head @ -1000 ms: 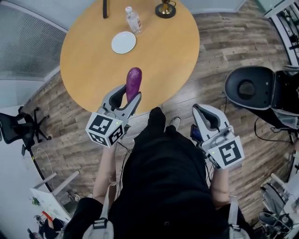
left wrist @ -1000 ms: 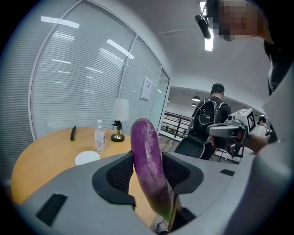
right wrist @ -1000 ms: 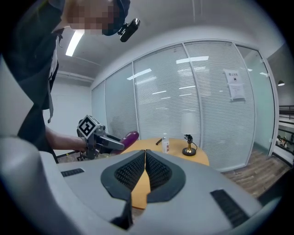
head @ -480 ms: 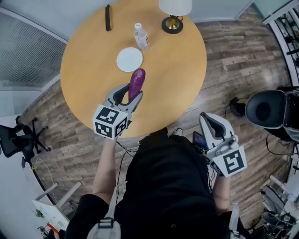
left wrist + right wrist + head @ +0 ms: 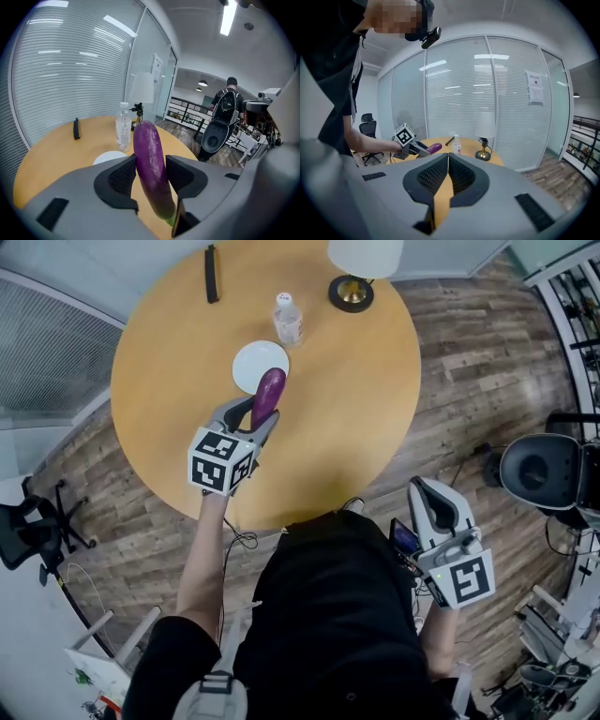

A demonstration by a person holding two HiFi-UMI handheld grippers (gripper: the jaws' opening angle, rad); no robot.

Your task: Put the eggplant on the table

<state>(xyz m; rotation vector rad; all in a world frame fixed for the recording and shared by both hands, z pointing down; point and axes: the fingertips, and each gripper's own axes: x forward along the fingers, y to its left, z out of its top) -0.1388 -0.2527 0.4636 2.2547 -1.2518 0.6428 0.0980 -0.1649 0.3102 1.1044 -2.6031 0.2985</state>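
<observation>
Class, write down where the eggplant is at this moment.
In the head view the eggplant is left of centre, clamped between the jaws of the left gripper over the round table, its tip close to the white plate.

floor: wood planks (image 5: pixel 450 334) | 10 o'clock: glass wall (image 5: pixel 42 352), blinds | 9 o'clock: office chair (image 5: pixel 33 526) | ceiling: strip light (image 5: pixel 228 21)

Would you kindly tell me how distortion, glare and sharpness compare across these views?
Head view: evenly lit, sharp, no glare on the table. Left gripper view: strong fisheye, dark corners, ceiling light blown out, eggplant sharp. Right gripper view: same fisheye, light streaks on the glass wall.
</observation>
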